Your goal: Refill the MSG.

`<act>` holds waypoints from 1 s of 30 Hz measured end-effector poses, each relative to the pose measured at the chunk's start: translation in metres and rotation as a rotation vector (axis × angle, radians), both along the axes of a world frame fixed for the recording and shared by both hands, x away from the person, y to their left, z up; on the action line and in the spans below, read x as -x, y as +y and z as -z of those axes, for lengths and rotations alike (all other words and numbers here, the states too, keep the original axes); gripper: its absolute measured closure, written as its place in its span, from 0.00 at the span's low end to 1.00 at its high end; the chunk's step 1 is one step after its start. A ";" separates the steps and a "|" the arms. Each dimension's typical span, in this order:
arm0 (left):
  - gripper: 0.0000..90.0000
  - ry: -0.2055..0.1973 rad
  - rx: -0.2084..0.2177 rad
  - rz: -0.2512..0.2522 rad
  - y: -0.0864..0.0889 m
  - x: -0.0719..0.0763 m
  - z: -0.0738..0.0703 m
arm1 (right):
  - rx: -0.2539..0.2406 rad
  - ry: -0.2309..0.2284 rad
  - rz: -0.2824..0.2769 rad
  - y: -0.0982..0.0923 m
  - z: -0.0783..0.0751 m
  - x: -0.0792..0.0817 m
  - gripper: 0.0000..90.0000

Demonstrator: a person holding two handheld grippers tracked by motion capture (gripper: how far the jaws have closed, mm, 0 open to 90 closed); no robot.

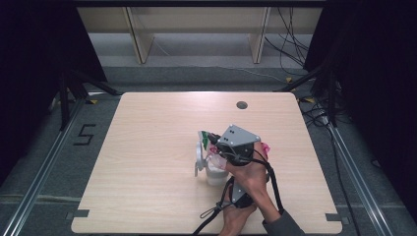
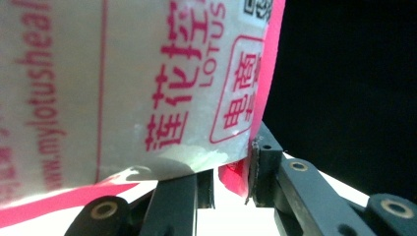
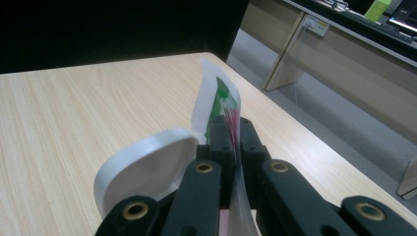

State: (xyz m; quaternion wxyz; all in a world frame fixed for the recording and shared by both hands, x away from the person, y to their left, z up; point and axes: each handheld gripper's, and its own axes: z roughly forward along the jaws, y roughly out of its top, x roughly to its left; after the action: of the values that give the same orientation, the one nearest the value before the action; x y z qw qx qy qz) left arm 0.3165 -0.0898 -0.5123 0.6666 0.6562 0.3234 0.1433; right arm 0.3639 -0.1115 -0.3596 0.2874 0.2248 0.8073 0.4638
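Pale wood tabletop (image 1: 147,162) under dark surroundings, right hand-held gripper (image 3: 235,147) pinching a thin packet (image 3: 223,105) at frame centre, left hand-held gripper (image 2: 231,184) clamping a pink-printed pouch (image 2: 137,83), white cup (image 1: 215,174) just beside them.

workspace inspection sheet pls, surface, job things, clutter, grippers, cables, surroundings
Surface: light wood table, bare apart from the items near its front centre; round hole near the far edge.
Job's things: white cup with a lid hinged open; printed plastic packet with pink lettering, held above it.
Clutter: nothing seen.
Grippers: left gripper shut on the packet's lower pink edge; right gripper shut on the packet's thin top edge. One hand shows in the high view.
Cables: black gripper cable trails off the front edge; loose cables on the floor beyond.
Surroundings: dark curtains both sides, wooden frame behind, floor marking "5".
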 end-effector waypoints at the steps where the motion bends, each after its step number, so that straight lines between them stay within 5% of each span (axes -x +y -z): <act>1: 0.84 0.002 -0.007 -0.001 0.000 0.000 0.000 | 0.000 -0.003 0.000 0.000 0.000 -0.001 0.99; 22: 0.84 -0.003 0.006 0.007 0.000 0.000 -0.001 | -0.006 -0.013 -0.013 -0.003 -0.002 -0.001 0.99; 29: 0.84 -0.001 -0.006 0.003 0.000 0.000 0.000 | -0.018 -0.011 -0.012 -0.005 -0.003 -0.001 0.99; 30: 0.84 -0.008 -0.038 0.014 0.002 -0.001 0.000 | -0.021 -0.009 -0.012 -0.006 -0.003 -0.002 0.99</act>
State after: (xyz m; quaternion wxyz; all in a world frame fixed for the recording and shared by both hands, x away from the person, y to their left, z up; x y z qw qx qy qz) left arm 0.3176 -0.0880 -0.5123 0.6564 0.6702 0.3134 0.1473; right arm 0.3655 -0.1171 -0.3568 0.2860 0.2210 0.8024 0.4749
